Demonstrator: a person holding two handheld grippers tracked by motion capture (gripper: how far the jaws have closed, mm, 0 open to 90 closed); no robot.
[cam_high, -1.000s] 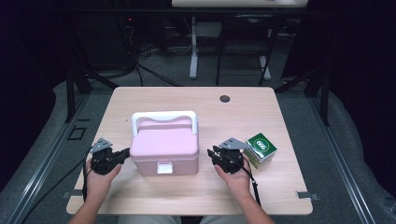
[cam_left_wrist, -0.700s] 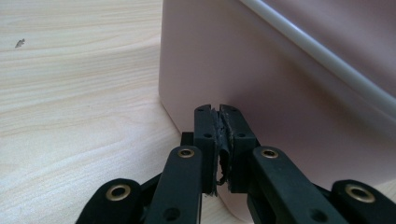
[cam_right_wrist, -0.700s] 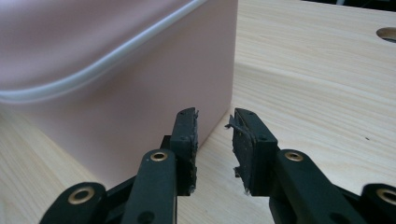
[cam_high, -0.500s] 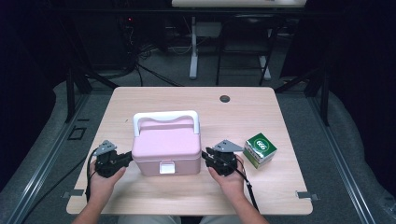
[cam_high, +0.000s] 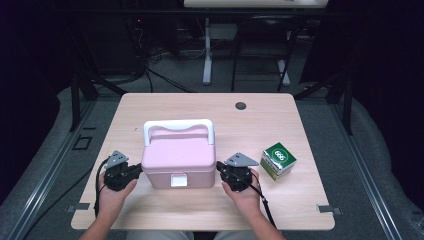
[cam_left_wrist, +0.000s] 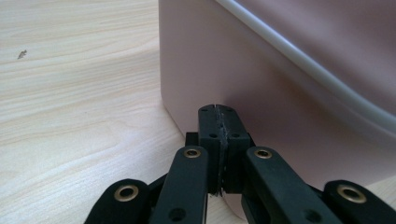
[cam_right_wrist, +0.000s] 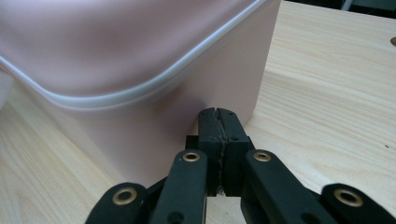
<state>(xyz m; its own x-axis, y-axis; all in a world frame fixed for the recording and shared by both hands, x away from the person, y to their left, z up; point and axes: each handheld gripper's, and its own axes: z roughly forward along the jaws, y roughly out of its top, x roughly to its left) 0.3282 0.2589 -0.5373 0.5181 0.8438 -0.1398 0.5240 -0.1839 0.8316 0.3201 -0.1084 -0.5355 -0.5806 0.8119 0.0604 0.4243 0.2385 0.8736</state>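
Pink box with a white carrying handle and a small white latch on its near face sits a little left of the centre of the high view, on the lower half of a pale wooden worktop. Two hands enter from the bottom edge of that frame, each holding a black gripper. The left gripper is at the lower left side of the box, its tips right at the box wall; the right gripper is at the lower right side, also right at the wall. In the left gripper view the left gripper has its two jaws pressed flat together with nothing between them, having just finished closing, and the tips sit against or just short of the pink wall that takes up the upper right of the frame. In the right gripper view the right gripper likewise has its jaws pressed together on nothing, having just finished closing, with the tips at the box's lower corner, below the white seam of the lid. A small green and white carton stands to the right of the right hand, apart from the box. A dark round grommet is set into the worktop near its far edge.
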